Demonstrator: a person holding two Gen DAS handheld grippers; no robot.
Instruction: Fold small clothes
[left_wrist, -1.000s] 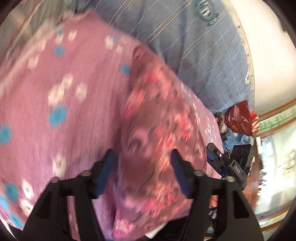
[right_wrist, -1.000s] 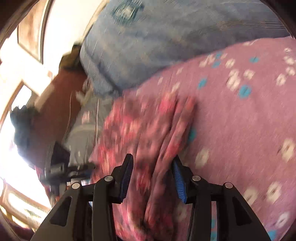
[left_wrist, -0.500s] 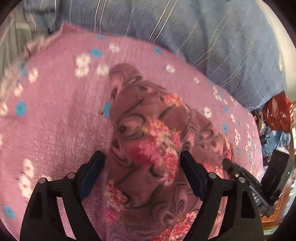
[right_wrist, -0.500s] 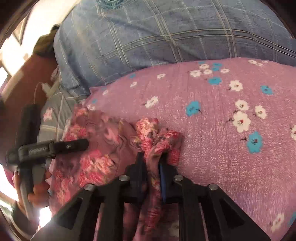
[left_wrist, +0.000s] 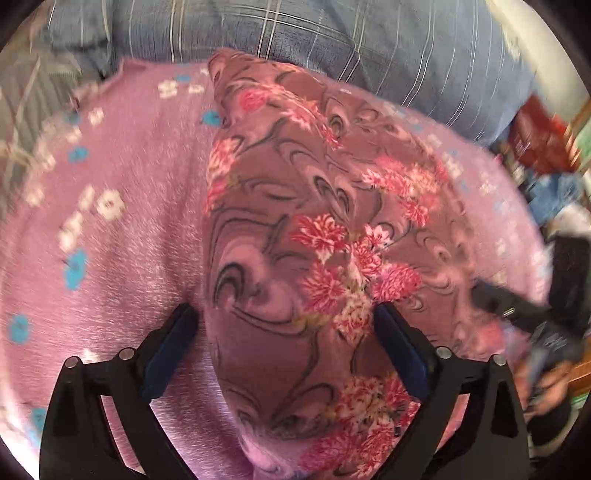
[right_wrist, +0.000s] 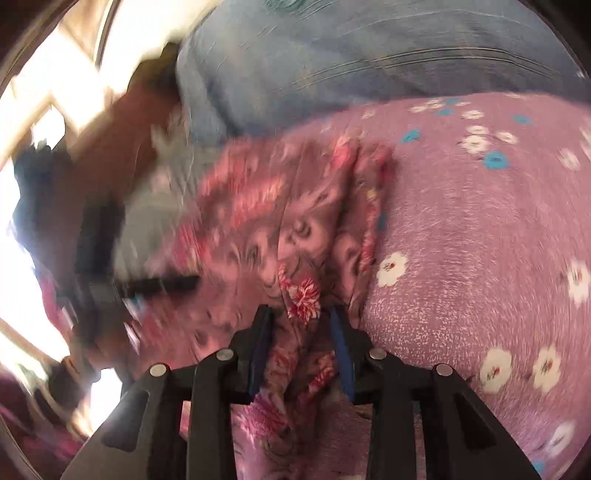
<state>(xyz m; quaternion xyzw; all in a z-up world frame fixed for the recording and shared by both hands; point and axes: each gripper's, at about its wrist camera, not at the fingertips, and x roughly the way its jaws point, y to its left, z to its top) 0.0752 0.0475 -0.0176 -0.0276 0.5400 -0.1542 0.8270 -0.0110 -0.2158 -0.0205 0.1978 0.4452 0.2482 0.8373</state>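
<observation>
Nearest in the left wrist view, the left gripper stands wide, its jaws having just been opening; the floral garment lies between the blue pads, which sit at its two sides without pressing it. The garment (mauve, with pink flowers and dark swirls) rests flat on the pink flowered sheet and runs from the gripper away to a rounded far end. Beyond that end of the garment lies a blue checked cloth. To the right of the garment, blurred, the right gripper shows with a hand on it.

In the right wrist view, the right gripper is narrow, its jaws having just been opening, with a bunched fold of the garment between them; the blur hides whether the pads press it. Right of the garment spreads the sheet. Left of the garment the left gripper appears as a dark smear. Past the garment's far edge lies the blue cloth.
</observation>
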